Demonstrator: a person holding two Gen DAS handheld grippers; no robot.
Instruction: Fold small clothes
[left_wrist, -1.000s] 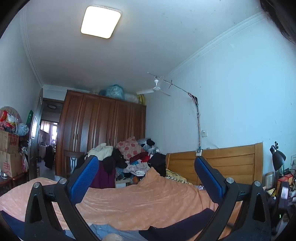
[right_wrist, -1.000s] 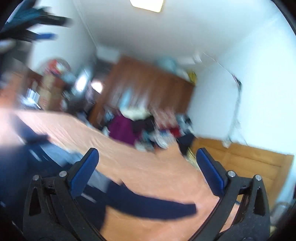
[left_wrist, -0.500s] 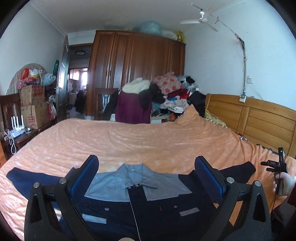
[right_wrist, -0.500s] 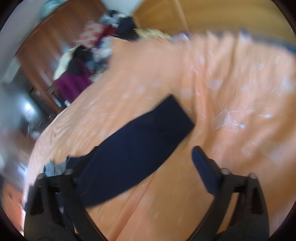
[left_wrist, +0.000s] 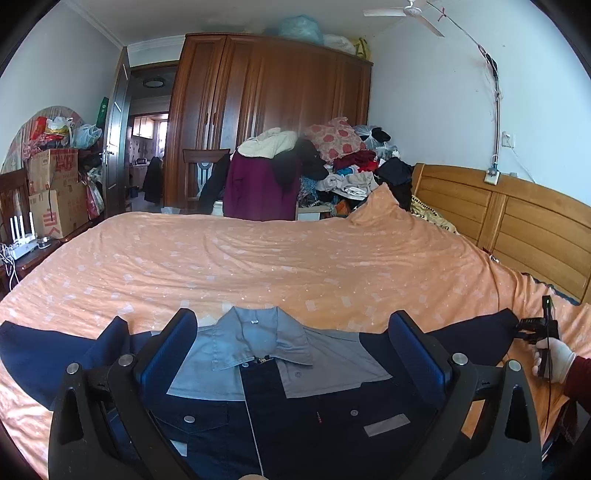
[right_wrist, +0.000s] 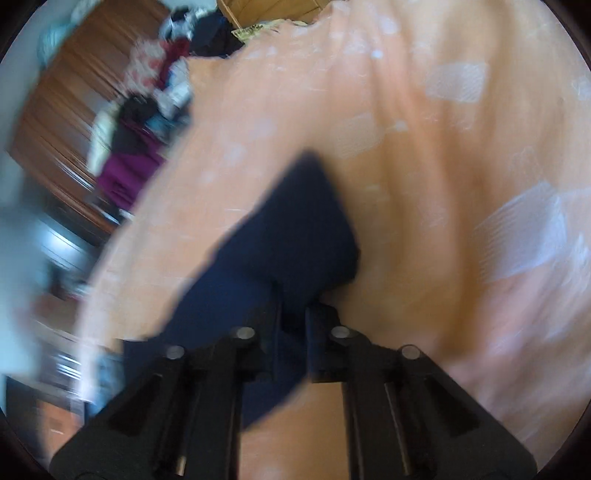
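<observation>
The left gripper (left_wrist: 291, 354) was held wide open and empty above the collar of the jacket (left_wrist: 295, 398), which was spread flat on the orange bedspread (left_wrist: 277, 266). Its long axis ran left-right. The right sleeve (right_wrist: 295, 236) was pinched at the cuff by the closed right gripper (right_wrist: 293, 314), the nearer 1.

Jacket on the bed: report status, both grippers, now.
Left gripper open, over the jacket collar. Right gripper shut on the right sleeve cuff. Jacket spread flat on the orange bedspread. Nothing in the way.
</observation>
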